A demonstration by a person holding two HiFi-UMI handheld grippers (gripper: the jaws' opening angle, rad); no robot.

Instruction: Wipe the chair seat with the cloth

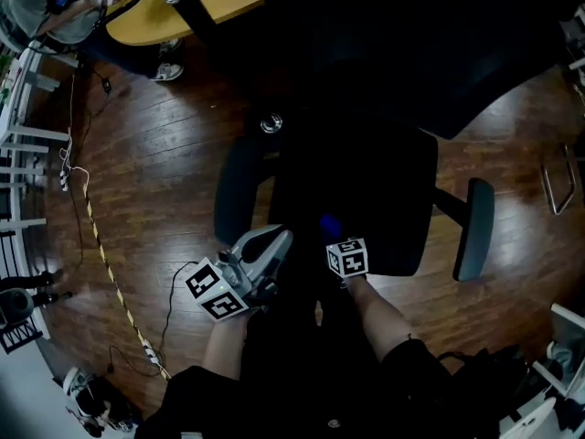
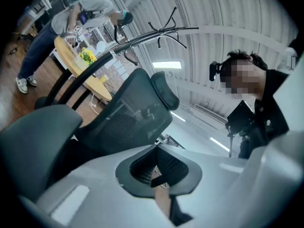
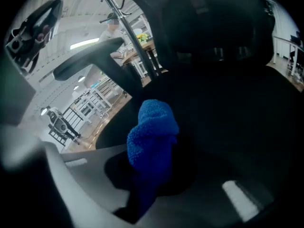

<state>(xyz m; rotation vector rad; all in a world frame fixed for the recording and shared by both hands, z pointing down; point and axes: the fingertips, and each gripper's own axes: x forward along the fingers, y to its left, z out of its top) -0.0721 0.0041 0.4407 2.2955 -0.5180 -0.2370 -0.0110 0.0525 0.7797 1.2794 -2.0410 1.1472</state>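
Right hand-held gripper pinching blue cloth | over chair seat | left hand-held gripper pressed together

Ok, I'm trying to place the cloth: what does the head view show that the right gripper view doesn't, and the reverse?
Only the head view shows both grippers from above, the left gripper beside the right gripper, plus the armrests and wooden floor. Only the right gripper view shows the blue cloth up close, clamped in its jaws, and a coat rack behind. Both show the black chair seat and the cloth, which in the head view is only a small blue spot.
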